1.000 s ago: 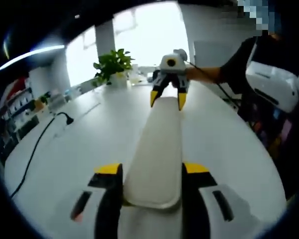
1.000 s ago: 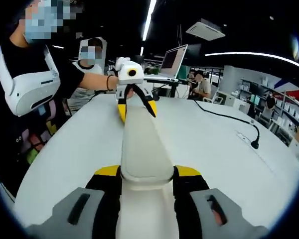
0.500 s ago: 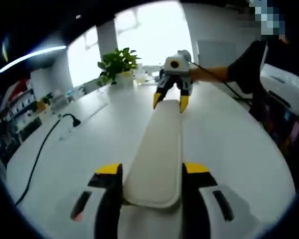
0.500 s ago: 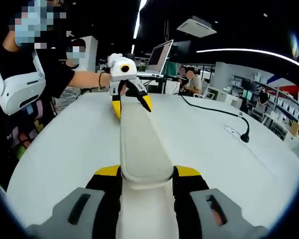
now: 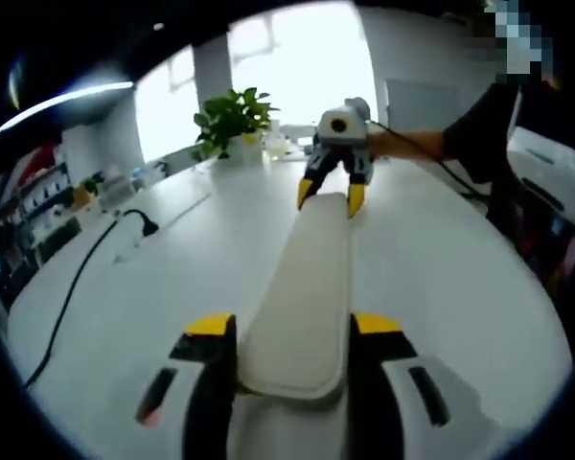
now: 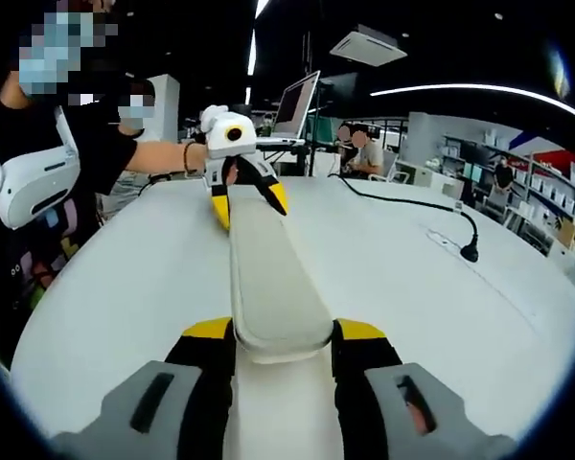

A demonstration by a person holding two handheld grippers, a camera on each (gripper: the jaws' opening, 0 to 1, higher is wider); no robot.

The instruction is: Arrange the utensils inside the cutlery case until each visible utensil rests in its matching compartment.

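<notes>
left hand-held gripper [image 5: 293,331] clamped, right hand-held gripper [image 6: 273,335] clamped, facing each other

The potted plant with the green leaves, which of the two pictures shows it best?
The left gripper view. There the potted plant stands at the far edge of the white table, lit by the bright window behind it. The right gripper view looks the other way, towards a laptop and seated people.

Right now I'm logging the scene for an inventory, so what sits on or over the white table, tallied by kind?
Cutlery case, long, pale, lid shut, held at both ends: 1
Grippers clamped on it: 2, left gripper and right gripper
Potted plant: 1
Black cable: 1
Laptop: 1
Total: 6
</notes>
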